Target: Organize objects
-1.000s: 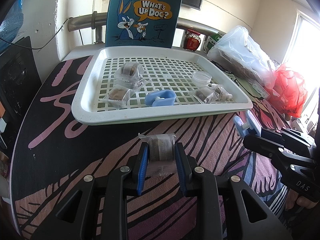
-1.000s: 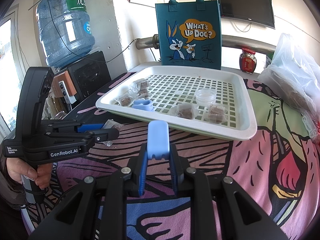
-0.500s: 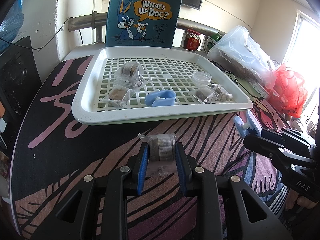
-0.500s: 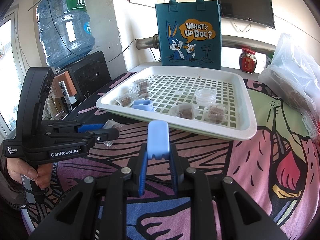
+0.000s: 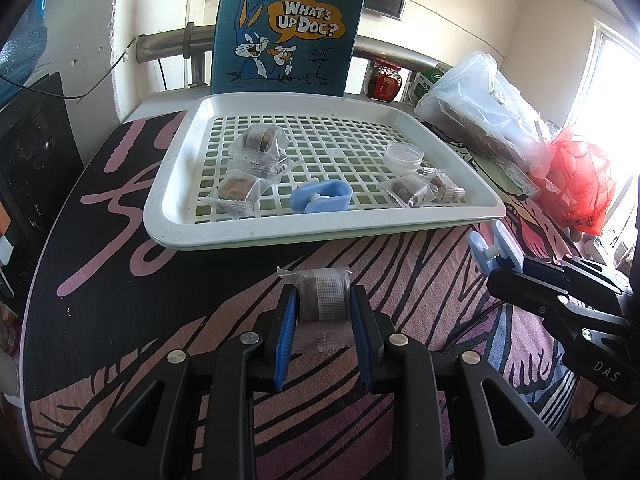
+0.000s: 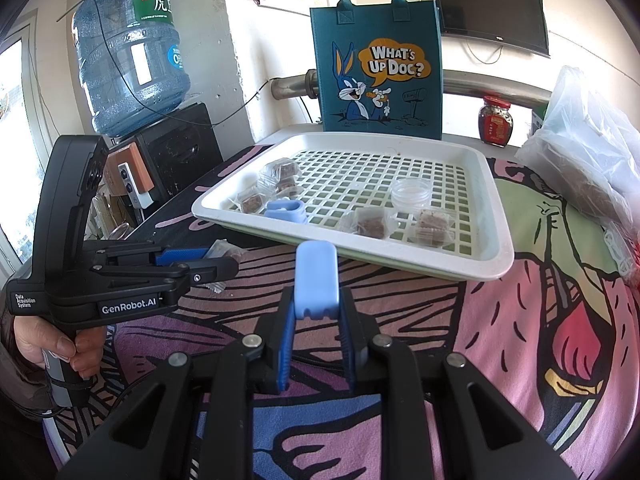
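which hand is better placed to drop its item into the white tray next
Left, probably. Its tongs hold a clear-wrapped brown snack squarely before the white slotted tray's near rim; the right tongs, gripping a light blue plastic clip, sit further back.

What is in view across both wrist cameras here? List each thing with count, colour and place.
Tray: one, white, slotted, on the table.
Wrapped snacks on tray: five, clear wrap, brown inside; three left, two right.
Small dish: one, clear, right side of tray.
Blue clip on tray: one, light blue, front centre.
Tote bag: one, teal, cartoon rabbit, standing behind tray.
Water bottle: one, blue, on a black stand at left.
Jar: one, red label, back right.
Plastic bags: one clear, one red, right of tray.
Screen: one, black, on wall.
Tablecloth: one, pink and black.
Left gripper: jaws shut on held snack.
Right gripper: jaws shut on held clip.
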